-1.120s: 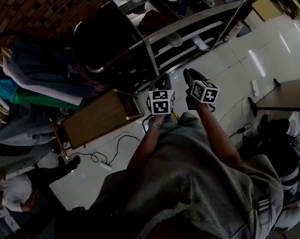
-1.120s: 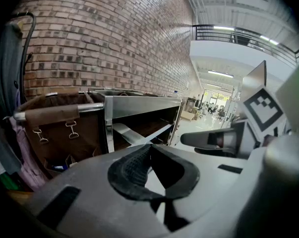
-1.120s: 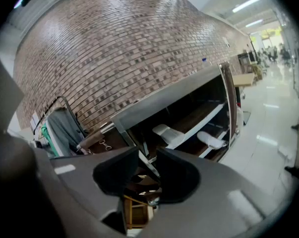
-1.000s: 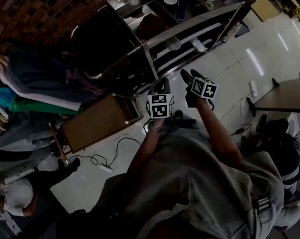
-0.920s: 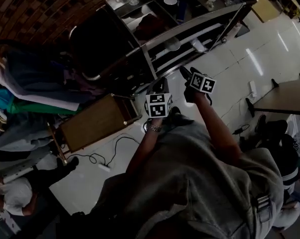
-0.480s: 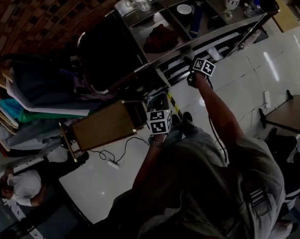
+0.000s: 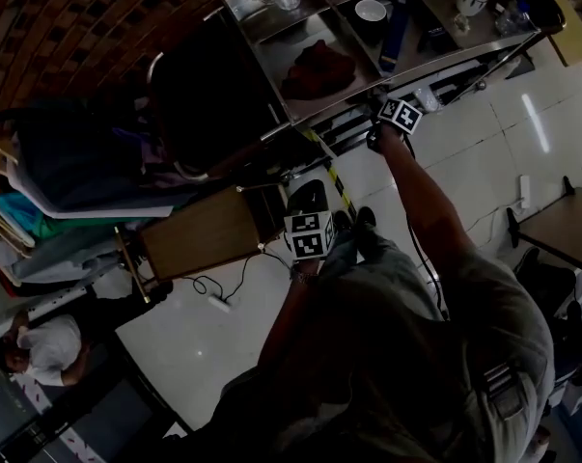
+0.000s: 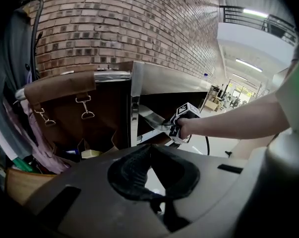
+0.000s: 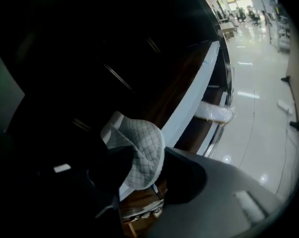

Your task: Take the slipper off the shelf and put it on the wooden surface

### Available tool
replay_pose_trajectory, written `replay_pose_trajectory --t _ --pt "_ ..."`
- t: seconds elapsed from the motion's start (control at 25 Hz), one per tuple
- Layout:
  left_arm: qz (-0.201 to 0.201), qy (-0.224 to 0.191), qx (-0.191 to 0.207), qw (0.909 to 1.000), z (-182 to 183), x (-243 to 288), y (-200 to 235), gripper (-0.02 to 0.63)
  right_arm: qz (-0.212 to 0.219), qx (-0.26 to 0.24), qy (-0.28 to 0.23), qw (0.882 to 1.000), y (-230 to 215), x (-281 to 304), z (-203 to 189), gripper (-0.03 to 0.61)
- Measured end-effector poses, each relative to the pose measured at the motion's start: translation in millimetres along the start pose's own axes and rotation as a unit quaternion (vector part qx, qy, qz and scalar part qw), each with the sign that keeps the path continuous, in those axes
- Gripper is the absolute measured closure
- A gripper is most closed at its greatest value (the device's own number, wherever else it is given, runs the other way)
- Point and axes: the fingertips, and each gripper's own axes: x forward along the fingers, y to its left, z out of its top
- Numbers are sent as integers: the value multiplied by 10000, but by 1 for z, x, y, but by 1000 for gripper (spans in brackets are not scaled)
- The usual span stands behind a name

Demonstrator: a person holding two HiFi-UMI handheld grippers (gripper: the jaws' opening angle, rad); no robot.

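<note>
We see our right gripper (image 9: 147,158) with its jaws closing on the white quilted slipper (image 9: 138,139), pinched between them at the shelf (image 9: 194,99) edge. Our left gripper (image 8: 150,150) is clenched, empty.

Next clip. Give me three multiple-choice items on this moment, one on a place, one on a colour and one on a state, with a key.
1. Where is the right gripper?
A. Over the wooden surface.
B. Reaching into the shelf below its top.
C. Beside the clothes rack.

2. What colour is the slipper between the right gripper's fingers?
A. White.
B. Red.
C. Green.

3. What does the left gripper hold?
A. A slipper.
B. A cup.
C. Nothing.

Key:
1 B: the head view shows the person's arm stretched to the shelf front.
2 A: the right gripper view shows white quilted fabric between fingers that are closing on it.
3 C: the left gripper's fingers meet with nothing between them.
</note>
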Motion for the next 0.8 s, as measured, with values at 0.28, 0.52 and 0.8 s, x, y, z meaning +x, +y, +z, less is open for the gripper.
replay_pose_trajectory --t 0.28,0.52,0.8 --pt "-295 -45 242 9993 9 11 -25 611 837 -780 -520 9921 25 -51 14 532" --pt "-595 -202 335 9975 26 13 -49 610 1185 -1655 -737 9763 28 -124 9 540" --pt "-704 -510 475 9951 49 13 -77 610 557 -2363 -1039 9645 5 -238 -30 540"
